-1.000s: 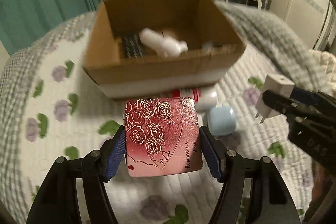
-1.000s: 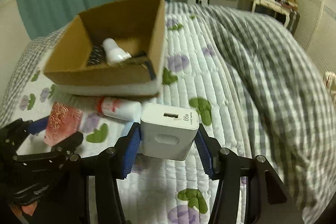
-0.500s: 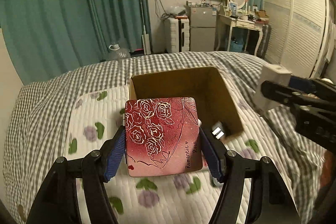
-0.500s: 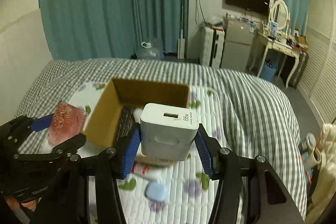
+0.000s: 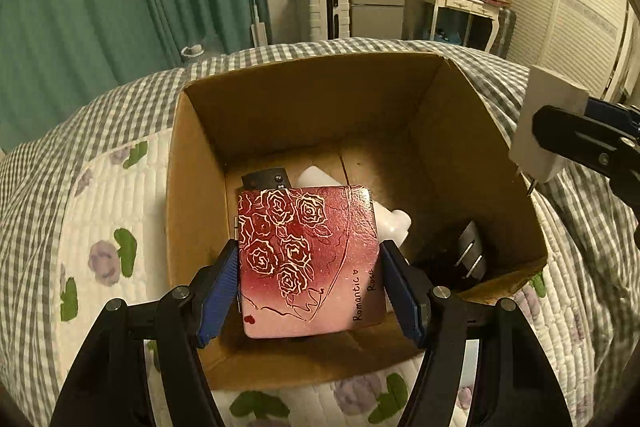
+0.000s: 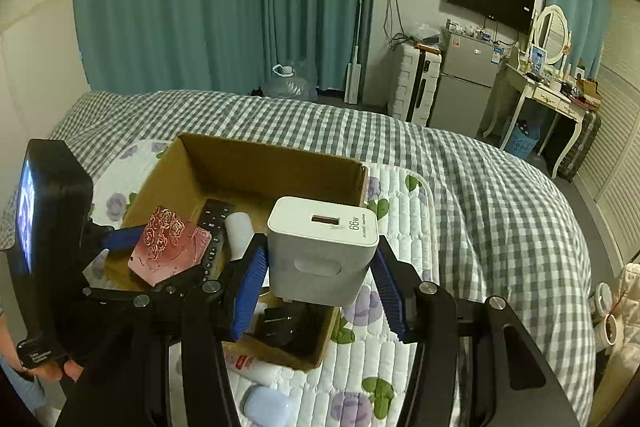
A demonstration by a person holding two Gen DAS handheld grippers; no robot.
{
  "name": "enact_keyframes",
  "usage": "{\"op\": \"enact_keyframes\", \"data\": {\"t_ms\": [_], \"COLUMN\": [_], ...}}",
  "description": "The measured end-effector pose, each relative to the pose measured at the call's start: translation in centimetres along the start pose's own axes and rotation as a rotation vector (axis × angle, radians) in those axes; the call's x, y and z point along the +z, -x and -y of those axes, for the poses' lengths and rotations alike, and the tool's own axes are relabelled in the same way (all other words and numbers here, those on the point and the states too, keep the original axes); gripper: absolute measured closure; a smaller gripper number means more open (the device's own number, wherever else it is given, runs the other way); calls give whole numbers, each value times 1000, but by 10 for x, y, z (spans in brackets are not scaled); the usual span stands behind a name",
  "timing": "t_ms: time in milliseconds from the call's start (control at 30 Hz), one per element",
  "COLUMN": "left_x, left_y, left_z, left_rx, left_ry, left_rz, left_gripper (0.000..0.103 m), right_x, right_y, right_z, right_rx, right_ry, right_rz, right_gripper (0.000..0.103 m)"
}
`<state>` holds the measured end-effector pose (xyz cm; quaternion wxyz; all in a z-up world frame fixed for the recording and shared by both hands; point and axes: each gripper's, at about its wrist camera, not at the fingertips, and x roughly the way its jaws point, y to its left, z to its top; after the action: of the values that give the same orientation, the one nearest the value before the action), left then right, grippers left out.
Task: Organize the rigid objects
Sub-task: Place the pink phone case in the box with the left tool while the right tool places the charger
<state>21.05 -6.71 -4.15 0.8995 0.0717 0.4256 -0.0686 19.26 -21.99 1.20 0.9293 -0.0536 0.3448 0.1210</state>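
On a quilted bed [image 6: 404, 235] stands an open cardboard box [image 5: 400, 107], above which the left tool [image 5: 310, 283] pinches a rose-printed red case [image 5: 308, 259] and the right tool [image 6: 318, 279] pinches a white charger [image 6: 320, 251].

Each gripper is built from matte black plastic. The left gripper [image 5: 310, 293] has two angular black arms that fork outward, and every arm carries round silver screw heads at its joints. On the inner side of each finger sits a blue pad [image 5: 218, 293] with fine ribs. The right gripper [image 6: 320, 289] has the same form: black arms, silver screws, ribbed blue pads [image 6: 249, 293]. In the right wrist view, the left device shows a black box-shaped body with a small lit screen [image 6: 25, 223] on its side and a white printed label near its lower end, too small to read. A fingertip [image 6: 72, 371] shows under that label, beside a bit of light blue cloth.
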Motion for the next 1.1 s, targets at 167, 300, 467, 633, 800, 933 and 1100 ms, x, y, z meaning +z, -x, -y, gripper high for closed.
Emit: {"op": "enact_keyframes", "data": {"t_ms": [167,300,467,633,800,933,1100], "left_x": [4,8,11,8,3,-4,-15], "left_y": [15,42,58,55,51,62,96], "left_z": [-5,-13,-29,-47,-57,-60,-56], "left_rx": [29,47,73,82,69,56,62], "left_ry": [21,33,52,105,127,140,154], "left_rz": [53,104,122,123,142,175,216], "left_gripper": [19,19,19,19,19,13,3], "right_x": [1,5,13,18,17,21,22], "right_y": [-9,-11,-25,-63,-82,-74,-32], "right_z": [-1,-7,-12,-17,-26,-25,-21], "right_rx": [34,28,29,11,25,-6,-34], "right_ry": [-11,0,-6,-16,-4,-33,-20], "right_rz": [-8,-13,-50,-150,-159,-105,-56], "right_gripper": [51,51,51,51,51,22,22]}}
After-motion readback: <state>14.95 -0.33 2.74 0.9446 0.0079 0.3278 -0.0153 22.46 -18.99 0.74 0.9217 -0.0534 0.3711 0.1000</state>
